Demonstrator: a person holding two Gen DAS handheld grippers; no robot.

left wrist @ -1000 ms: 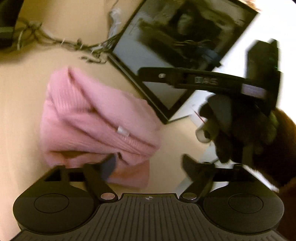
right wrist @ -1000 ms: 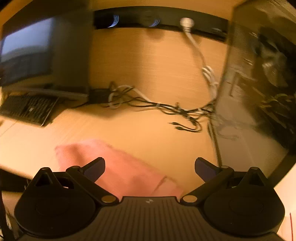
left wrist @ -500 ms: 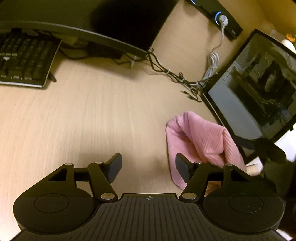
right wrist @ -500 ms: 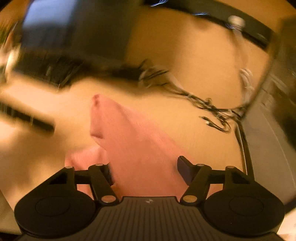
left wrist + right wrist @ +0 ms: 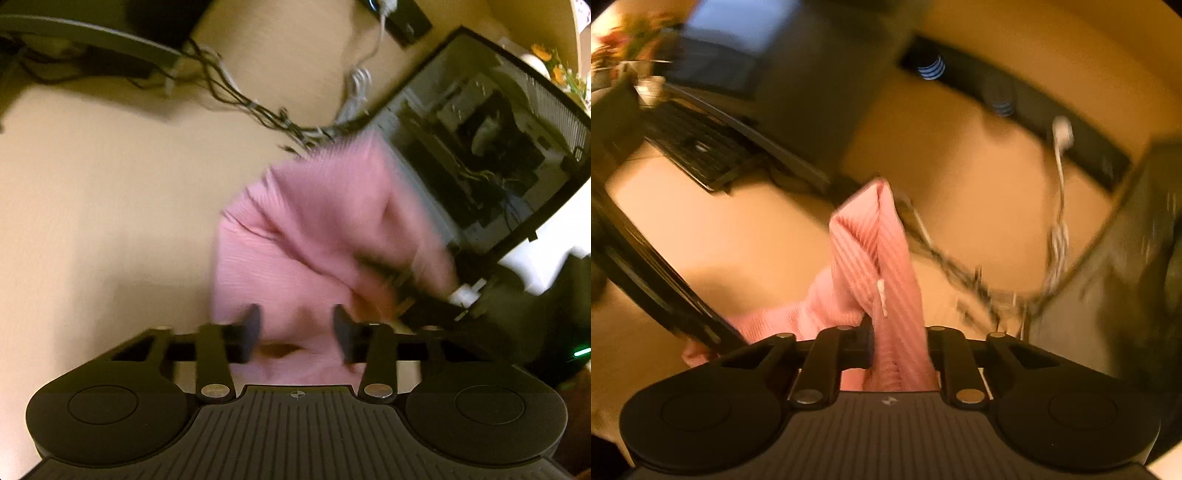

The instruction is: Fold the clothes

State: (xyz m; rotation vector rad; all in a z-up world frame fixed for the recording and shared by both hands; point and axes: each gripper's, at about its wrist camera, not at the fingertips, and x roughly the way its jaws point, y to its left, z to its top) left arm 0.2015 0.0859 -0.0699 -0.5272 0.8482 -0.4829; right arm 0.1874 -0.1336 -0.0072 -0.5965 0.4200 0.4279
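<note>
A pink ribbed garment (image 5: 314, 229) lies bunched on the wooden desk (image 5: 92, 206). My left gripper (image 5: 295, 326) hangs over its near edge. Its jaws are closing with pink cloth between the fingers (image 5: 252, 325), and a gap still shows on each side. The right wrist view has the same garment (image 5: 875, 258) rising in a narrow ridge out of my right gripper (image 5: 897, 332). Those jaws are closing tight on the fold, and the cloth hides the pads. In the left wrist view, a gloved hand (image 5: 517, 306) with the blurred right gripper sits at the garment's right edge.
A computer case with a see-through side panel (image 5: 480, 155) stands just right of the garment. A tangle of cables (image 5: 258, 107) runs behind it. A keyboard (image 5: 698, 147), a monitor base (image 5: 92, 33) and a black power strip (image 5: 1015, 92) occupy the back of the desk.
Both pairs of jaws have narrowed. The left view swung onto the garment, which now sits between its fingers. The right gripper has closed on a fold that stands up in a ridge.
</note>
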